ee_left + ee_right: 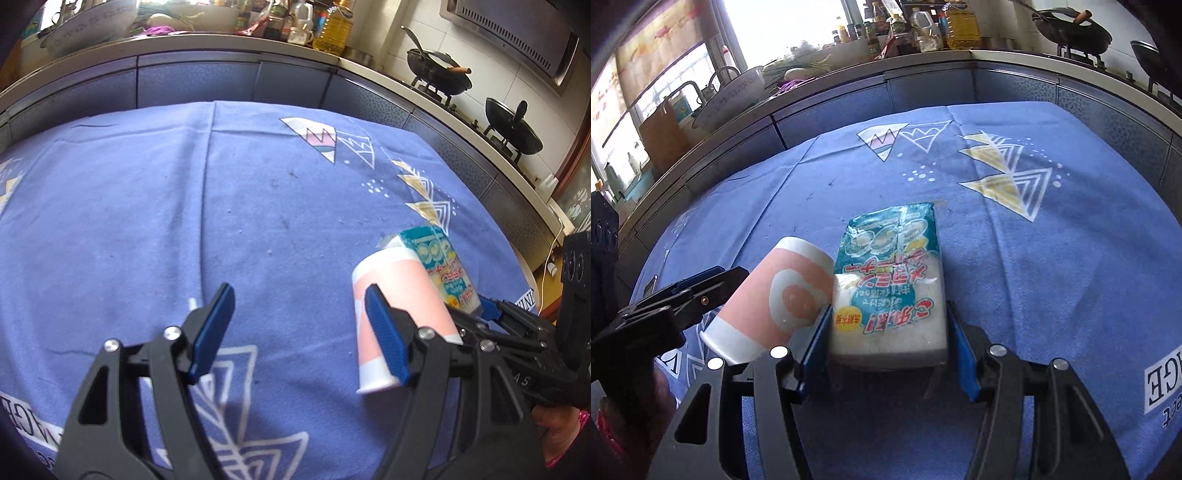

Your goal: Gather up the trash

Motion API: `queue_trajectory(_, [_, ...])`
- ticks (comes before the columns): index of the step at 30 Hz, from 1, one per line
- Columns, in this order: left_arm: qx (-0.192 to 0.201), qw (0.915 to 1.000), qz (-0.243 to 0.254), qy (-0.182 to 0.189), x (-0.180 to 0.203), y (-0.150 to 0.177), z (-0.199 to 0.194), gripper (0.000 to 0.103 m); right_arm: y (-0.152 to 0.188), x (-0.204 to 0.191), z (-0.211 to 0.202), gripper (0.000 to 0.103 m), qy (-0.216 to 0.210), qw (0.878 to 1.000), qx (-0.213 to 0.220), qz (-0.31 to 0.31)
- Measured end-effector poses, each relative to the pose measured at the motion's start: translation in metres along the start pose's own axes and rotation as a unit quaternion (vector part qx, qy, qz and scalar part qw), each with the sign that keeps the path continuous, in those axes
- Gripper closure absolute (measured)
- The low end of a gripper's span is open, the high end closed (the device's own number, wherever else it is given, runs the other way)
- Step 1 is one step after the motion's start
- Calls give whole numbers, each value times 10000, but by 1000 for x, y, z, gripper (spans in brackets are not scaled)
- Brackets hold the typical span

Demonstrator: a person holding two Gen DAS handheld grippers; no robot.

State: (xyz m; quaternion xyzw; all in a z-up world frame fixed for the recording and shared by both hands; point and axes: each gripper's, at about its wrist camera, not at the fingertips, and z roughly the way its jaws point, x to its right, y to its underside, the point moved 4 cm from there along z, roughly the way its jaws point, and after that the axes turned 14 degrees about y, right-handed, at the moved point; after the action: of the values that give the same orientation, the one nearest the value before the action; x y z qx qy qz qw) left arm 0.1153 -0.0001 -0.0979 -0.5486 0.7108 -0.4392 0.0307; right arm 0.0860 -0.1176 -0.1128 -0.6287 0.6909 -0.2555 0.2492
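Note:
A pink and white paper cup (402, 306) lies tilted beside my left gripper's right finger, outside the gap. My left gripper (299, 325) is open and empty above the blue tablecloth (147, 206). My right gripper (888, 325) is shut on a white sponge pack with a teal printed wrapper (890, 288), held between its blue pads. The pack also shows in the left wrist view (443, 269), right behind the cup. In the right wrist view the cup (768, 299) touches the pack's left side, with the left gripper's fingers (683, 291) beside it.
The blue tablecloth (1052, 258) carries triangle prints. Behind it runs a counter (258, 48) with bottles, an oil jug (334, 26) and a basin (92, 26). Two black woks (439, 70) sit on the stove at the right.

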Motion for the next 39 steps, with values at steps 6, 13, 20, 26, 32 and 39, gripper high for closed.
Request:
queue_trajectory(6, [236,9997,-101,-21,-16,1,-19,25,-1,-25,0,44,-24,9996,5,-279])
queue_trajectory(13, [231,9994,-252,44,-27,6,-25,25,-4,-20,0,43,181,9997,46,-185])
queue_trajectory(20, [326,9994,-121,79,-18,5,-34,19,1,6,0,38,251,9993,-89,266])
queue_trajectory(26, [336,9993,93,118,3,4,-37,16,8,9,-6,32,164,9984,-184,512])
queue_trajectory(32, [296,9992,243,101,15,5,-35,13,10,11,-19,28,131,9984,-47,547])
queue_trajectory(39, [264,9988,415,38,29,4,-33,13,16,27,-21,25,44,9966,-193,802])
